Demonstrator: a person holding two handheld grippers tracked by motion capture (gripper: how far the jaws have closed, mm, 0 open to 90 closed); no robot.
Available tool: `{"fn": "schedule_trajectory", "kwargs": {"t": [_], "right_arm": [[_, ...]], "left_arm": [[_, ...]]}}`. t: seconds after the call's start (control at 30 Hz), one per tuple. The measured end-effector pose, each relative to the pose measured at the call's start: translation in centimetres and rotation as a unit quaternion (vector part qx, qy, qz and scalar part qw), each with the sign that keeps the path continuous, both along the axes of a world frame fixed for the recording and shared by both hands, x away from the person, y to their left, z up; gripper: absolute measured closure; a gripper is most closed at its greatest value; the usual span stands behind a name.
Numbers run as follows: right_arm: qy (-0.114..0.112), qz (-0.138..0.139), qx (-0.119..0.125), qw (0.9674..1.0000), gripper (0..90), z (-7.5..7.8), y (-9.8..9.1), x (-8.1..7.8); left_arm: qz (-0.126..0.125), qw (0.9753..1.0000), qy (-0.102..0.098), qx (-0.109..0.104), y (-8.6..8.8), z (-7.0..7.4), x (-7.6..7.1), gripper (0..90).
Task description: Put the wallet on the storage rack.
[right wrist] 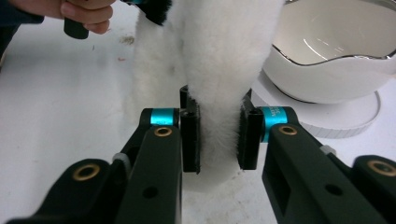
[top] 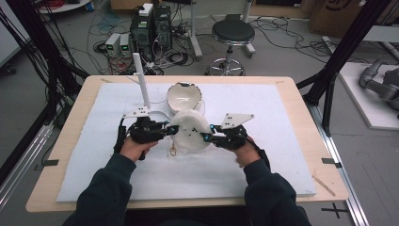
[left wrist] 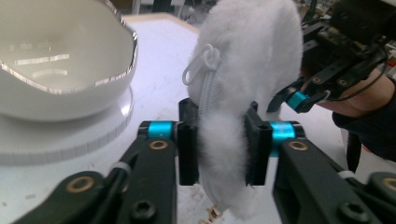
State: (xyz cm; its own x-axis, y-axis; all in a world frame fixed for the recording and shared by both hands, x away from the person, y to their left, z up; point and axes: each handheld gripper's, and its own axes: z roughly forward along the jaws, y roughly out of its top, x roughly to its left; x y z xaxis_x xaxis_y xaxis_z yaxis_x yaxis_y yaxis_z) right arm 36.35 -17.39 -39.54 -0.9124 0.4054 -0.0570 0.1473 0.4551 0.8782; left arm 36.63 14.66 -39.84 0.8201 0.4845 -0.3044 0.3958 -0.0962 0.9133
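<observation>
Both the left tool [top: 173, 130] and right tool [top: 207, 137] are clamped on a round white fluffy zippered pouch [top: 190, 132], lifted off the tabletop [top: 291, 155], its zipper apparently unopened.

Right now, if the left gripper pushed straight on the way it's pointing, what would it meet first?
The left gripper is already clamped on the fluffy white pouch; straight beyond it sits the right gripper, probably first, though depth is unclear.

- High view: from above, facing forward and down on the desk [top: 282, 117].
- Gripper views: close, along each hand-held gripper's jaws, from opposite sides.
- Shared: fluffy white pouch [left wrist: 243, 84] between, white bowl [right wrist: 336, 51] just beyond.
</observation>
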Motion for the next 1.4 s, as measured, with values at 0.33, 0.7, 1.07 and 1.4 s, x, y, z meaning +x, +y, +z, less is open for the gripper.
{"fn": "schedule_trajectory", "kwargs": {"t": [0.33,0.7,1.07,1.4], "right_arm": [[-0.004,-0.098,0.002,0.9952,37.7,0.6,-2.9,-0.1],[-0.019,-0.178,0.017,0.9837,36.2,1.7,-9.5,-0.8],[-0.008,-0.23,0.03,0.9728,34.5,1.4,-14.1,-1.0],[0.0,-0.245,0.036,0.969,34.4,0.9,-15.6,-0.9]], "left_arm": [[0.048,0.9949,-0.088,0.01,1.7,3.2,0.2,77.1],[0.056,0.981,-0.185,0.016,2.1,8.6,2.9,76.8],[0.053,0.9703,-0.235,0.028,0.6,10.8,7.9,76.7],[0.054,0.9659,-0.244,0.069,0.3,8.4,10.5,76.8]]}}
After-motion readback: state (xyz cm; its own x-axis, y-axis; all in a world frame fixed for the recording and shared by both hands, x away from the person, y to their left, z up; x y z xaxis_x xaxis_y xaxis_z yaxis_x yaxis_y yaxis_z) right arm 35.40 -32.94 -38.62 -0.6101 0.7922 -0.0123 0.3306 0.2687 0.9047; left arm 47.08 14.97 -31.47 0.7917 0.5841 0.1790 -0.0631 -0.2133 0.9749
